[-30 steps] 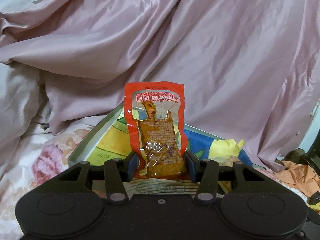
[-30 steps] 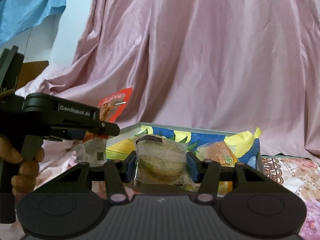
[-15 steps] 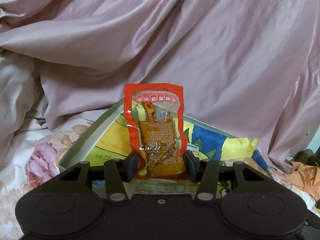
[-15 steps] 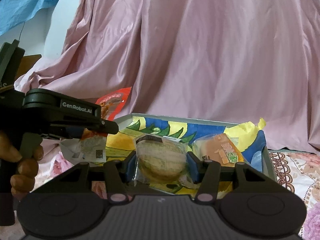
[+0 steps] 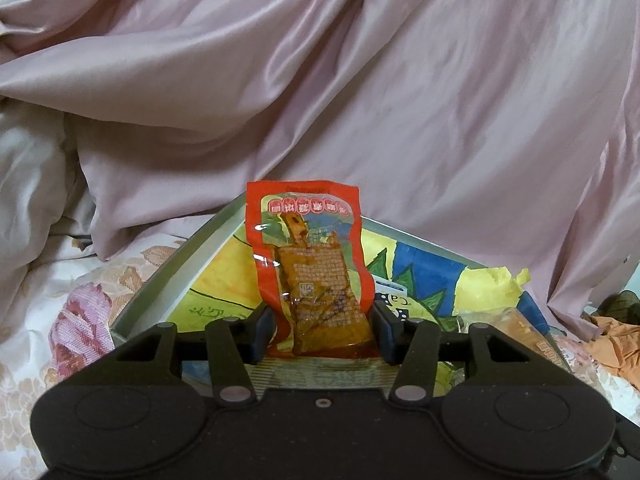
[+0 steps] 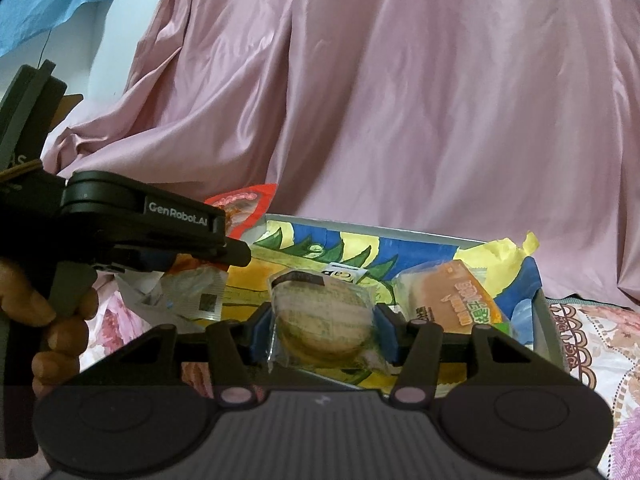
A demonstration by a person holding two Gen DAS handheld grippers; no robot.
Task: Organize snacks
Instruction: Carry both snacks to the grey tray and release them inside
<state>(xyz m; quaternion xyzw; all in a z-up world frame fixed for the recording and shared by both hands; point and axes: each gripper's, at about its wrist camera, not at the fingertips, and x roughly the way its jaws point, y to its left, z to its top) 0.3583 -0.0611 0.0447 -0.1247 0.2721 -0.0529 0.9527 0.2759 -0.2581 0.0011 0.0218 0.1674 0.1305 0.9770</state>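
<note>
My left gripper [image 5: 322,334] is shut on a red snack packet [image 5: 312,268] with brown contents, held upright over the near left corner of a grey box [image 5: 168,284] lined with a yellow, blue and green drawing. My right gripper [image 6: 323,330] is shut on a clear-wrapped round cake [image 6: 320,320], held just above the box [image 6: 544,320]. An orange-wrapped bread pack [image 6: 452,300] lies in the box at its right end. The left gripper's body [image 6: 132,224] shows at the left of the right wrist view, with the red packet's top [image 6: 240,204] and a white wrapper [image 6: 188,292] under it.
A pink satin sheet [image 5: 360,100] hangs behind the box. The box rests on floral bedding [image 5: 68,304]. Crumpled yellow paper [image 6: 504,256] sticks up at the box's far right corner. Orange cloth [image 5: 616,344] lies at the right. A person's hand [image 6: 44,320] grips the left handle.
Both grippers have moved forward and lower over the box, which now looms larger. Both still hold their snacks; the red packet now tilts slightly left.
</note>
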